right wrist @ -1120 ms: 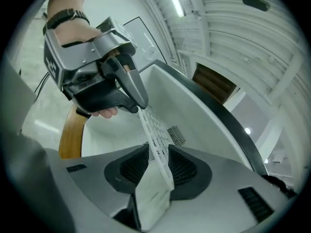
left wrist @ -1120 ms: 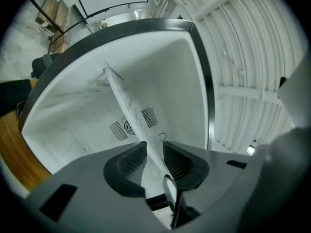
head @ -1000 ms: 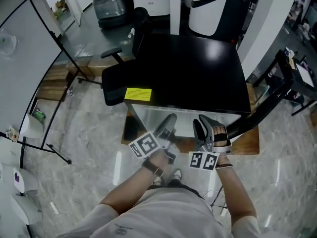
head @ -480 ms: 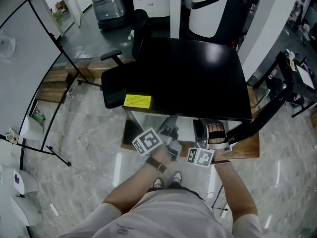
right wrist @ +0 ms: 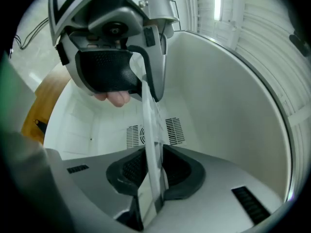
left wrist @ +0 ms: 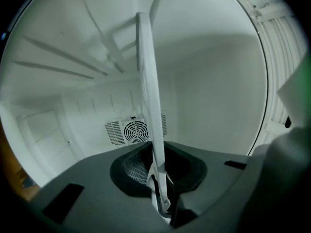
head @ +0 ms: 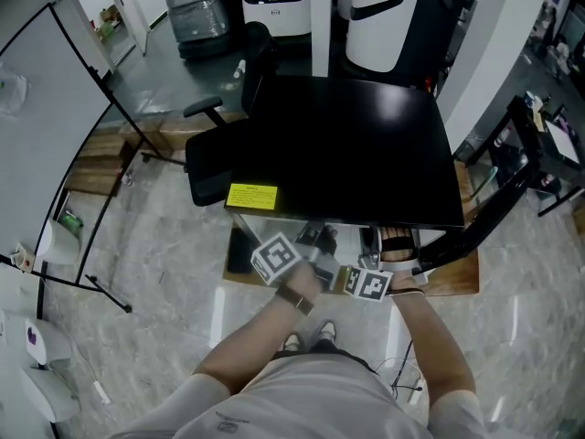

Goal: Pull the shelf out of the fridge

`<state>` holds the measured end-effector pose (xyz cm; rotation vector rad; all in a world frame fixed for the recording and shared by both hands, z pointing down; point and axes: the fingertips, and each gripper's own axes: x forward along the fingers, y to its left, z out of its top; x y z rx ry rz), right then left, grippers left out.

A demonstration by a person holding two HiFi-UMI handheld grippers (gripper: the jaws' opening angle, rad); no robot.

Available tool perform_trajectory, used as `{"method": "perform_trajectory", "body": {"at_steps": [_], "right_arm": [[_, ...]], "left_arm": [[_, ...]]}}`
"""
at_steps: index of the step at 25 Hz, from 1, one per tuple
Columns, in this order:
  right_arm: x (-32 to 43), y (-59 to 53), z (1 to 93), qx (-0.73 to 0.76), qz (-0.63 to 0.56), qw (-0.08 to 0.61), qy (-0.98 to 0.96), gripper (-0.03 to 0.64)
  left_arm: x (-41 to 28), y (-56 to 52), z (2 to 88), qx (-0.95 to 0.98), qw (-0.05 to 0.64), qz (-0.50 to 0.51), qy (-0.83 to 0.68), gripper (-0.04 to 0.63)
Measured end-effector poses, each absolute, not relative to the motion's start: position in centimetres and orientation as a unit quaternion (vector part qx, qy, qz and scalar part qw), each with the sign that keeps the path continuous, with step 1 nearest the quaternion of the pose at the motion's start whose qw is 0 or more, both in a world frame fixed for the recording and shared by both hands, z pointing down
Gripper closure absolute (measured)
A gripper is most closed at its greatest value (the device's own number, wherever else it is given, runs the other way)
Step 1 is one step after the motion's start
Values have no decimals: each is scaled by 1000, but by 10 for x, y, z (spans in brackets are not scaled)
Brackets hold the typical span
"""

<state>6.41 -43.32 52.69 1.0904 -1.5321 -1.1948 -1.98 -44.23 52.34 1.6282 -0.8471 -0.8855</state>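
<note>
left gripper view shows the left gripper [left wrist: 163, 208] clamped on the rim of the shelf [left wrist: 147, 81] inside the fridge [left wrist: 218, 110], the right gripper [right wrist: 151, 202] closing around it, so let both bite firmly, then draw straight back, level and even.

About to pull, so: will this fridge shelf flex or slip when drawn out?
Probably stiff: the shelf runs dead straight. It looks see-through like glass, so it is likely heavy, smooth and breakable.
</note>
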Motion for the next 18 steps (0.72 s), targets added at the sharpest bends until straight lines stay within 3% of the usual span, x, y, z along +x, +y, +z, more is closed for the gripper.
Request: {"method": "perform_trajectory", "body": {"at_steps": [3, 18], "right_arm": [[63, -435, 523, 442, -497, 435, -607, 558], [65, -412, 525, 453, -495, 451, -588, 566]], "left_arm": [[-21, -444, 523, 669, 534, -383, -348, 549], [-20, -420, 525, 645, 560, -383, -351, 563]]}}
